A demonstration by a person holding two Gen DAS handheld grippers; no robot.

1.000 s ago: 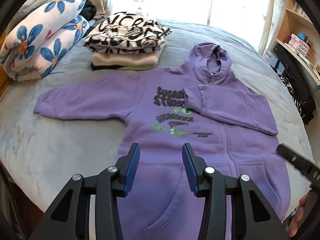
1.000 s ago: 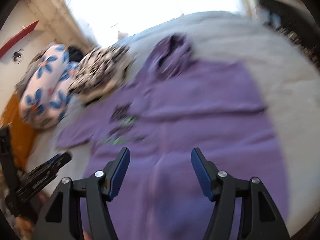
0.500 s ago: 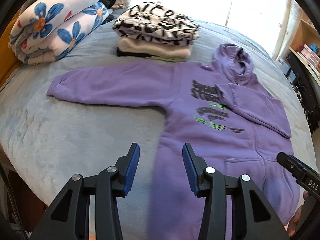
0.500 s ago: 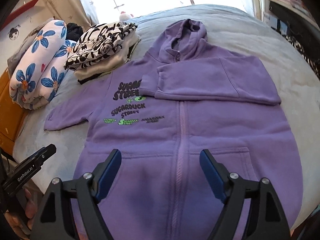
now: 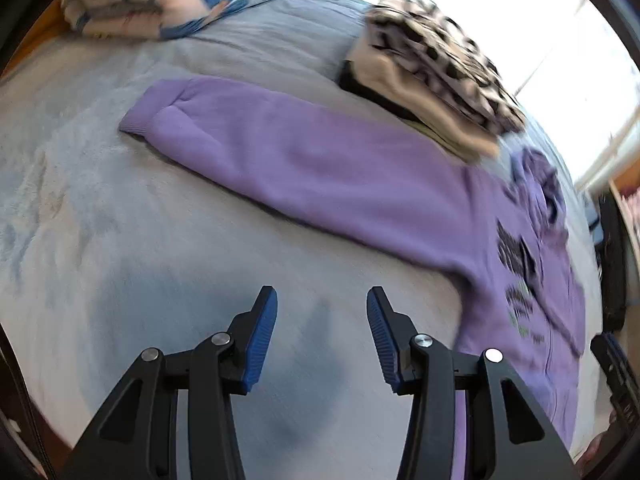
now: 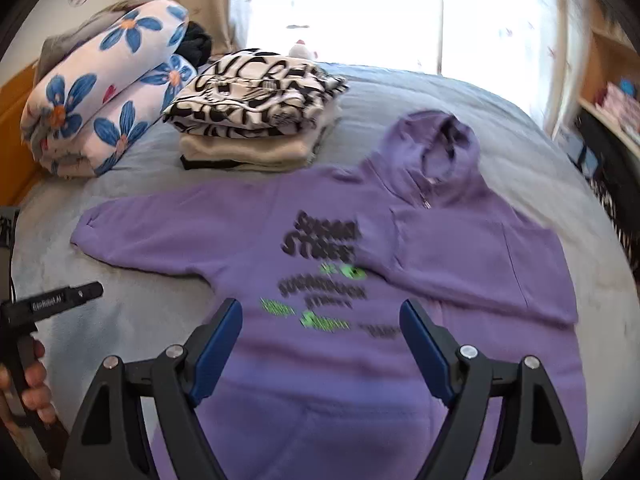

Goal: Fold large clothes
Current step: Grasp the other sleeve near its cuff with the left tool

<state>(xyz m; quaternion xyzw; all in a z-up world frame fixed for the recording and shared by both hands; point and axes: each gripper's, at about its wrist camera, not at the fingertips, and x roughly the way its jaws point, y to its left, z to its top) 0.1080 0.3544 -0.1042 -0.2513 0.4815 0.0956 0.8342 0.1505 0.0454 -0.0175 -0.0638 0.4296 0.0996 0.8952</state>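
Jaws of the left gripper point(image 5: 322, 300) stand apart with nothing between them, hanging over bare grey-blue bedspread point(image 5: 120, 248) just short of the outstretched sleeve point(image 5: 280, 156) of the purple hoodie point(image 6: 320, 288). In the right wrist view the right gripper point(image 6: 320, 312) has its blue pads spread wide; they have just been opening, and they hold nothing, poised above the lower chest of the hoodie, near the green and black print point(image 6: 320, 276). At the left edge of that view a person's hand point(image 6: 28, 380) grips the handle of the left gripper's black body, beside the edge of the bed. The hoodie lies flat on its back on the bedspread, zip up, hood point(image 6: 436, 152) pointing toward the window. One sleeve reaches straight out to the side, its cuff lying on the bedspread; the other sleeve point(image 6: 460, 256) is folded across the chest, its cuff end resting near the printed lettering. Beyond the outstretched sleeve sits a stack of folded clothes point(image 6: 256, 120), a black-and-white patterned piece on top of cream and dark ones, just beside the hoodie's shoulder but not clearly touching it. Farther to the side lies a rolled quilt point(image 6: 104, 92) with blue flowers on a pale ground. Behind everything, a bright window point(image 6: 340, 12) washes out the far end of the room, and shelves point(image 6: 612, 92) show dimly at the right edge.
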